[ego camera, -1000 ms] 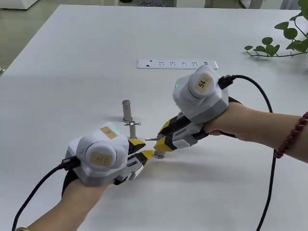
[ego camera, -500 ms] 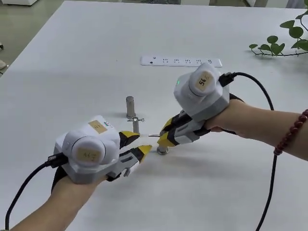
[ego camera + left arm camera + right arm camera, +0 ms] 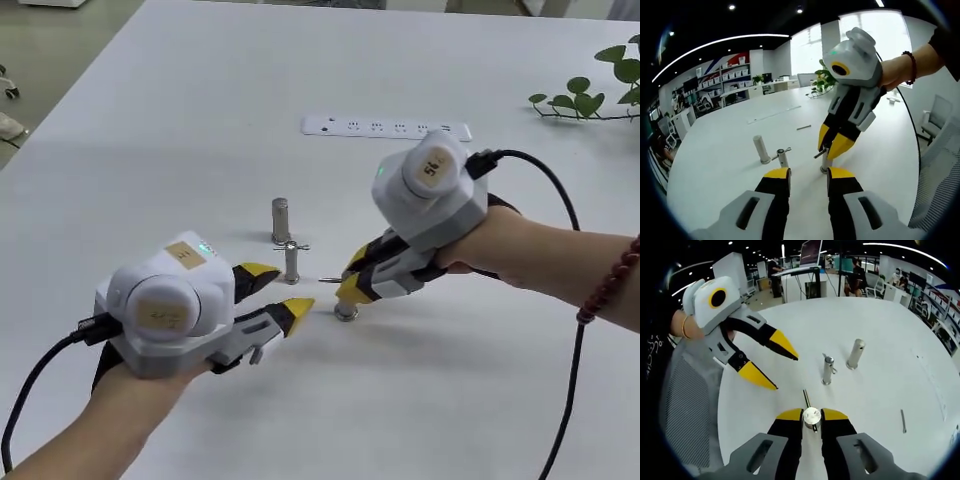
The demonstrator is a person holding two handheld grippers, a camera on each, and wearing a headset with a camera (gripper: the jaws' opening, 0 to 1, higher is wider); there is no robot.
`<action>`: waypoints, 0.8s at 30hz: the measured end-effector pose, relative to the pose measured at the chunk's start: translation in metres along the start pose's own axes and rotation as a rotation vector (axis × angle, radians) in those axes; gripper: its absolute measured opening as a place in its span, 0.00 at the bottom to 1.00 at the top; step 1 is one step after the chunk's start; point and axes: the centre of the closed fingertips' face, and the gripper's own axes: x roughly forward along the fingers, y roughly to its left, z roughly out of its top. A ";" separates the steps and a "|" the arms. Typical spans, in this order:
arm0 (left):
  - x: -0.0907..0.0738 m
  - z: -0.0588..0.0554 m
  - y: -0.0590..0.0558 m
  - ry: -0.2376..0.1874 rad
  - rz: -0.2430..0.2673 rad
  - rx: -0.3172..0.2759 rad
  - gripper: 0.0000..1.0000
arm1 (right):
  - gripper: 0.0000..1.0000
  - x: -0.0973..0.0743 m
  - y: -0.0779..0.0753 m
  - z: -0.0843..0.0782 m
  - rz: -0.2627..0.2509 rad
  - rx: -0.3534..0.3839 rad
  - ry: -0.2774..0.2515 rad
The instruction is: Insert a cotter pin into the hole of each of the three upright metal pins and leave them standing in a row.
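The left gripper [image 3: 289,288] hovers empty, jaws apart, beside the row. The far metal pin [image 3: 281,219] stands bare; the middle metal pin [image 3: 291,262] carries its cotter pin [image 3: 291,246]. The right gripper [image 3: 812,414] has its jaws closed on the near metal pin [image 3: 346,311], a second cotter pin [image 3: 804,397] through it. One insertion seems left. The bench [image 3: 180,120] lies open around; the power strip [image 3: 385,128] sits well back.

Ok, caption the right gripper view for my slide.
Right gripper holds a cotter pin at the nearest metal pin; left gripper open alongside; fitted pin and bare pin behind.
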 end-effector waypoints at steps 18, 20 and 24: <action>-0.007 -0.001 0.004 -0.009 0.001 -0.062 0.44 | 0.08 -0.002 -0.012 0.004 -0.031 -0.002 0.012; -0.008 -0.001 0.004 -0.010 0.002 -0.066 0.45 | 0.08 -0.002 -0.018 0.006 -0.032 0.003 0.010; -0.010 -0.001 0.005 -0.017 0.006 -0.076 0.48 | 0.08 -0.003 -0.023 0.008 -0.043 0.006 0.006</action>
